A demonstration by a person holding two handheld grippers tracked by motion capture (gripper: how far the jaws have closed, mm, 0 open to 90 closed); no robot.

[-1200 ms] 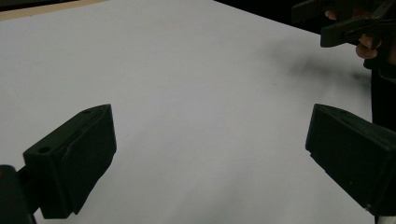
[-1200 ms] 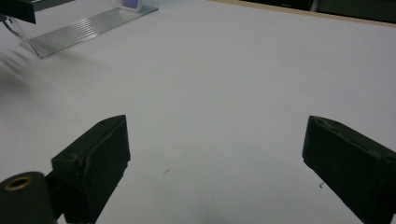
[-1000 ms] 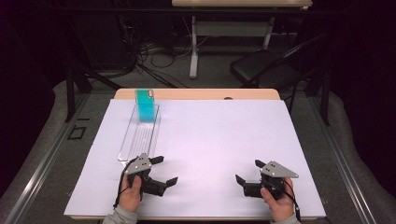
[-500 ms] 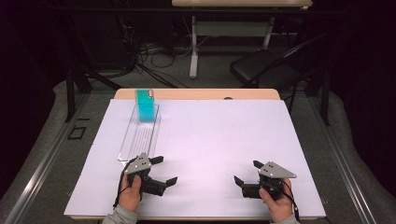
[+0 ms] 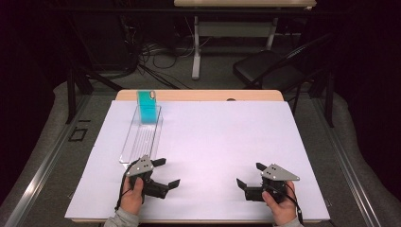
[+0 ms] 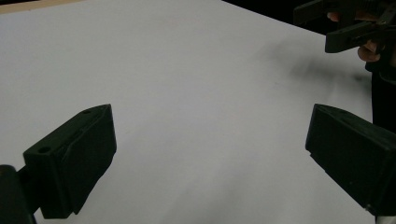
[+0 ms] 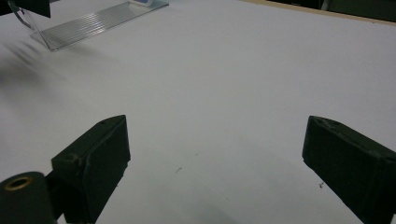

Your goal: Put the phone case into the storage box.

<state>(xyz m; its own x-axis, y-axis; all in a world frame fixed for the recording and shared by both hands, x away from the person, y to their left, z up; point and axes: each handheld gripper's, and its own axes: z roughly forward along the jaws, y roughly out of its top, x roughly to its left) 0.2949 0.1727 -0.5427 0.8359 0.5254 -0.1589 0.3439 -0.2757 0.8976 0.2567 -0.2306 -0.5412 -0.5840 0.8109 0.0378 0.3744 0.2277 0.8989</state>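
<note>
- where the clear ribbed plastic tray (image 5: pixel 142 137) lies, on the left part of the white sheet (image 5: pixel 222 142), its long side runs away from the person, and its near end sits just beyond the left gripper (image 5: pixel 168 172).
- at the far end of that tray stands a teal rectangular block (image 5: pixel 148 109) with a small pale cap at its top edge, upright, close to the wooden back edge of the table (image 5: pixel 203 95).
- in the right gripper view the tray (image 7: pixel 93 21) shows at the upper left as a strip of fine parallel ridges, well apart from that gripper's jaws.
- the left gripper is held in the person's left hand (image 5: pixel 132 196), low over the sheet near the table's front edge; its jaws stand wide apart and hold nothing, and it touches neither tray nor block.
- in the left gripper view the left gripper (image 6: pixel 210 154) has only bare white sheet between its jaws.
- the right gripper (image 5: pixel 249 176) is held in the right hand (image 5: pixel 279 208) near the front right of the sheet, well apart from the tray; its jaws are spread and empty too.
- the right gripper (image 7: pixel 215 163) looks across plain sheet marked with a few tiny specks.
- beyond the table, on the grey floor, are a dark folding chair (image 5: pixel 269 71), loose black cables (image 5: pixel 156 61) and the pale leg of another table (image 5: pixel 195 47).
</note>
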